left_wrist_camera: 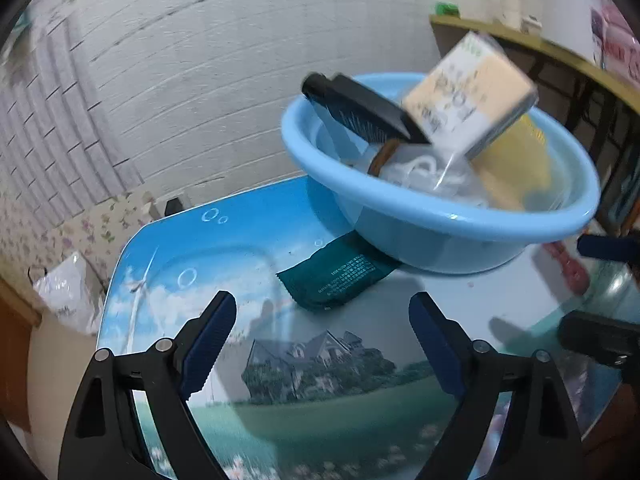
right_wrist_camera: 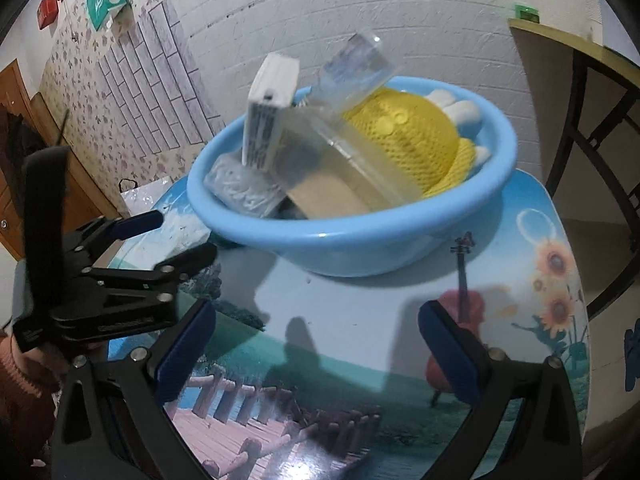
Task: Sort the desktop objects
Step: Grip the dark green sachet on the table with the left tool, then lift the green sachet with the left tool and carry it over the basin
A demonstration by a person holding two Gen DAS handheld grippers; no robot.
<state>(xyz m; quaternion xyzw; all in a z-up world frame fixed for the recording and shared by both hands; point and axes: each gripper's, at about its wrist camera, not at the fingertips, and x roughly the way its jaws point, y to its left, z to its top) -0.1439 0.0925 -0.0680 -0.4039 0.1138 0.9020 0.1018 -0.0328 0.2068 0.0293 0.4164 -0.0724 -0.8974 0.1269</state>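
A light blue basin (left_wrist_camera: 440, 220) (right_wrist_camera: 348, 240) stands on the picture-printed table (left_wrist_camera: 352, 360) (right_wrist_camera: 360, 320). In it lie a black comb (left_wrist_camera: 360, 108), a wrapped cream box (left_wrist_camera: 472, 92), a white box (right_wrist_camera: 268, 116), a clear plastic case (right_wrist_camera: 352, 76), a yellow mesh toy (right_wrist_camera: 408, 132) and a silvery packet (right_wrist_camera: 240, 188). A dark green sachet (left_wrist_camera: 336, 276) lies on the table, one end tucked under the basin. My left gripper (left_wrist_camera: 324, 340) (right_wrist_camera: 164, 240) is open and empty, just short of the sachet. My right gripper (right_wrist_camera: 318, 352) (left_wrist_camera: 600, 292) is open and empty in front of the basin.
A yellow-edged desk (left_wrist_camera: 520, 36) (right_wrist_camera: 560, 36) on dark metal legs stands to the right, behind the table. On the floor at the left, by the flowered wall, sits a white plastic bag (left_wrist_camera: 68, 292). A sleeve (right_wrist_camera: 20, 392) shows at the left edge.
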